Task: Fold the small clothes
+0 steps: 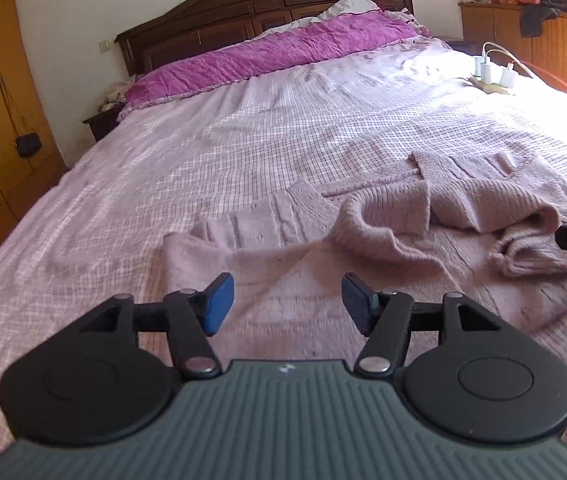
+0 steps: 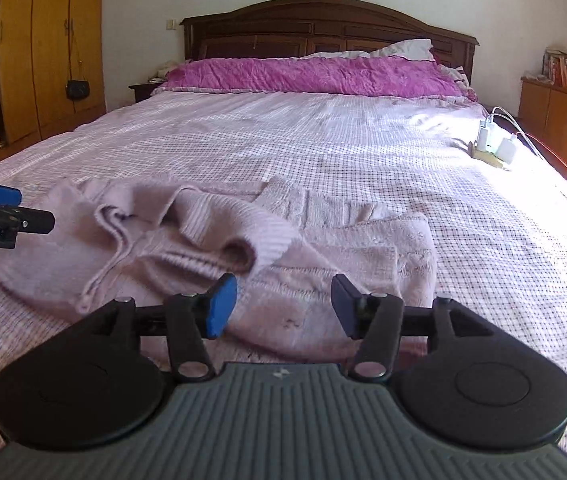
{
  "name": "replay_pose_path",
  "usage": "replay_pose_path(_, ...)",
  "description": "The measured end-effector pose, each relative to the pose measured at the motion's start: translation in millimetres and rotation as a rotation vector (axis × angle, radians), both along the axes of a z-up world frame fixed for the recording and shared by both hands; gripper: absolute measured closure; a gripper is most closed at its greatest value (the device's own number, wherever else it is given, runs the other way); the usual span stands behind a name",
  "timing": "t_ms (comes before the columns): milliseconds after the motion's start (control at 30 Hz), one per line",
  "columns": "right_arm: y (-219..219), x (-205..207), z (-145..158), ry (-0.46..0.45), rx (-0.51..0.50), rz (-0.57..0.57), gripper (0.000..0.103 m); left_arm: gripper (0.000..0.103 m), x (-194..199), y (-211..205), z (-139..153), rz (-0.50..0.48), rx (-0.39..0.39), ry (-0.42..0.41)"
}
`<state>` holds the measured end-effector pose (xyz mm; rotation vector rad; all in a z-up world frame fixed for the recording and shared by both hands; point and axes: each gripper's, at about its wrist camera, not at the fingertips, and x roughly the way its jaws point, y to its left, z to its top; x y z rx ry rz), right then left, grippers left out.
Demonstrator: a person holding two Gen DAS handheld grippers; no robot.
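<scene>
Two grippers hover low over the bed, both released with nothing between their blue pads: the left gripper (image 1: 287, 304) above the near left part of a pale pink knitted sweater (image 1: 363, 240), the right gripper (image 2: 283, 306) above its near right part. Beyond them the sweater lies rumpled on the checked bedspread (image 1: 203, 140). Farther off lie white chargers (image 2: 491, 142), a magenta pillow (image 2: 307, 76) and the dark wooden headboard (image 2: 323, 24).

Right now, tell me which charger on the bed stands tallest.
The upright white charger at the left of the power strip; the squat charger right of it sits lower and rounder.
</scene>
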<state>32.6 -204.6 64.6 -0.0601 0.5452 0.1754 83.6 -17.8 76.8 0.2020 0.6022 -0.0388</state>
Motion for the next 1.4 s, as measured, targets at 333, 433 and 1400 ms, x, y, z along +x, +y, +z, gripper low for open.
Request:
replay_pose_path(333,20,-10,-2,0.031,0.008,0.136,0.035,0.026,-35,-11,-9,-0.180,0.032,0.032)
replay_pose_path(433,29,-7,-4,0.029,-0.026,0.152,0.033,0.026,-41,-17,-14,-0.235,0.064,0.031)
replay_pose_path(1400,-6,82,21,-0.086,-0.136,-0.029,0.086,0.092,40,42,9,-0.041,-0.065,-0.117)
